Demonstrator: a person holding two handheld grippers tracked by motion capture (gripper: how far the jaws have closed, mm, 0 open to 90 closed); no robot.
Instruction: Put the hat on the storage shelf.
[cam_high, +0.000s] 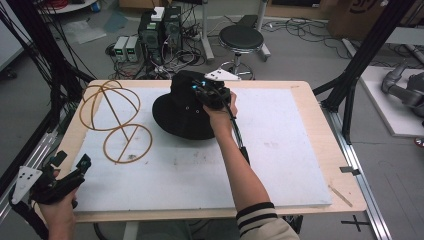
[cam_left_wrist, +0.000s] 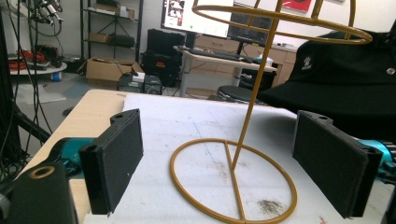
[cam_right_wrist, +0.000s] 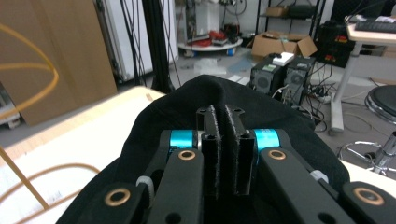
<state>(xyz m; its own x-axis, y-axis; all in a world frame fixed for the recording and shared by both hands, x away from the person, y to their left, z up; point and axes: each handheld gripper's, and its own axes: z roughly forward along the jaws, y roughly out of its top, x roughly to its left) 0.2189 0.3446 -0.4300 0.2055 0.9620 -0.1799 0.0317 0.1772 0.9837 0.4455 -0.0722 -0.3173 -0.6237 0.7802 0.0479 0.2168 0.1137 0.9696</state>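
A black bucket hat (cam_high: 182, 112) lies on the white board (cam_high: 280, 150), right of a gold wire hat stand (cam_high: 121, 129). My right gripper (cam_high: 200, 90) sits on top of the hat's crown, its jaws pressed together with a fold of hat fabric (cam_right_wrist: 154, 121) bunched at the fingertips (cam_right_wrist: 223, 114). Down at the table's front left corner, my left gripper (cam_high: 72, 161) is held open. In its own view the pads (cam_left_wrist: 116, 154) stand wide apart, framing the stand's pole (cam_left_wrist: 247, 116) and base ring, with the hat (cam_left_wrist: 345, 79) behind to the right. The stand's wire (cam_right_wrist: 55, 77) shows at left.
A round stool (cam_high: 241, 39) and computer boxes (cam_high: 160, 27) with cables stand on the floor beyond the table's far edge. Black frame posts flank the table on both sides. A thin wooden stick (cam_high: 340, 195) lies near the front right corner.
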